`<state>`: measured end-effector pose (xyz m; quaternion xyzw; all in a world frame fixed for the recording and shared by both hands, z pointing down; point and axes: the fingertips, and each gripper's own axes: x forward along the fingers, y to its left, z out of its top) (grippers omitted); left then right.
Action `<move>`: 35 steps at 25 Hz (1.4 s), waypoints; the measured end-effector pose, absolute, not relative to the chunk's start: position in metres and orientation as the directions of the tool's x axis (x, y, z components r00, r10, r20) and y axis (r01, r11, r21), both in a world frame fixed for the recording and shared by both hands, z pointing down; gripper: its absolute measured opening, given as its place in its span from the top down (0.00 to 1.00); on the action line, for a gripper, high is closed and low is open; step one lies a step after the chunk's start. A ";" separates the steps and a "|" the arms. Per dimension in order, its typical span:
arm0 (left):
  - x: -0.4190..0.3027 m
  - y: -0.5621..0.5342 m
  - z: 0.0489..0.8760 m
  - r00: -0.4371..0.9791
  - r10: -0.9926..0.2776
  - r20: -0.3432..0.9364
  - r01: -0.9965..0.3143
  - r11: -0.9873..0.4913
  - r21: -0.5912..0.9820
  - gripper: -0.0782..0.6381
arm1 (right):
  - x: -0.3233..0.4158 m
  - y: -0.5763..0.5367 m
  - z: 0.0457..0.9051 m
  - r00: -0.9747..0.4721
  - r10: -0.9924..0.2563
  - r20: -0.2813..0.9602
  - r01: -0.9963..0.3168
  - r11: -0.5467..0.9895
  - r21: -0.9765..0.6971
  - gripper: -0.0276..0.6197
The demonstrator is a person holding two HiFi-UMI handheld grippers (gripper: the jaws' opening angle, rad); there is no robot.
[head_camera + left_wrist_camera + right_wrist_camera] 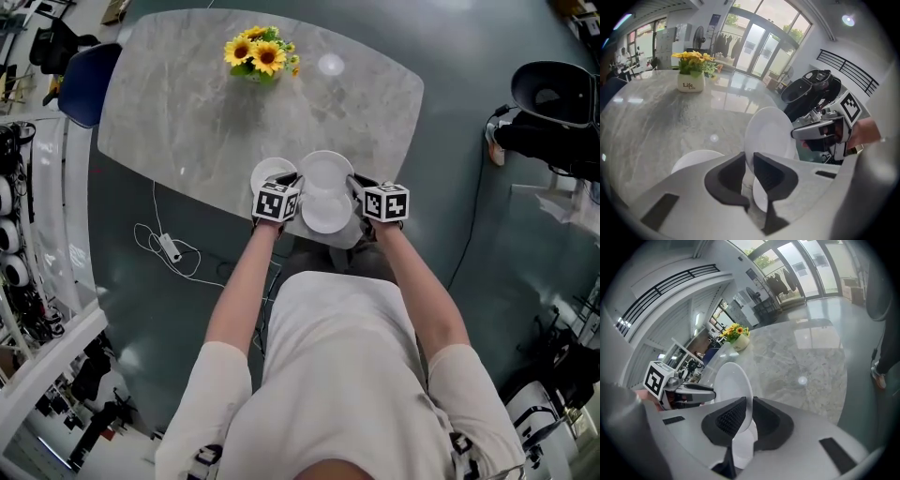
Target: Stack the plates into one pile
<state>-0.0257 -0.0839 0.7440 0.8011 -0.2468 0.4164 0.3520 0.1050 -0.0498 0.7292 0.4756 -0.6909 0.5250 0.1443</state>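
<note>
At the near edge of the table (187,112), you have the held plate (326,172) pinched by its rim on both sides. The left gripper (749,171) has its jaws narrowed onto one edge, and the right gripper (749,416) has its jaws clamped on the opposite edge. The plate hangs just above a second plate (326,216), and a third plate (266,172) lies on the table just beside your left jaws. The likely trouble is your hands spreading or rolling unevenly. That would pull the thin rim out of one grip and drop the plate onto the one below. The second plate sits close to the table's edge, so a clumsy set-down could nudge it off
</note>
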 end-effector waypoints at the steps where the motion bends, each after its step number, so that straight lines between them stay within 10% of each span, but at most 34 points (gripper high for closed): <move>1: -0.026 -0.079 0.743 0.531 -0.105 0.841 -0.692 -0.626 0.359 0.81 | 0.104 -0.046 0.728 -0.510 -0.500 0.700 -0.809 0.003 -0.587 0.86; 35: -0.058 0.037 0.792 0.491 -0.066 0.869 -0.784 -0.468 0.408 0.81 | 0.077 0.035 0.781 -0.542 -0.254 0.801 -0.840 0.137 -0.524 0.86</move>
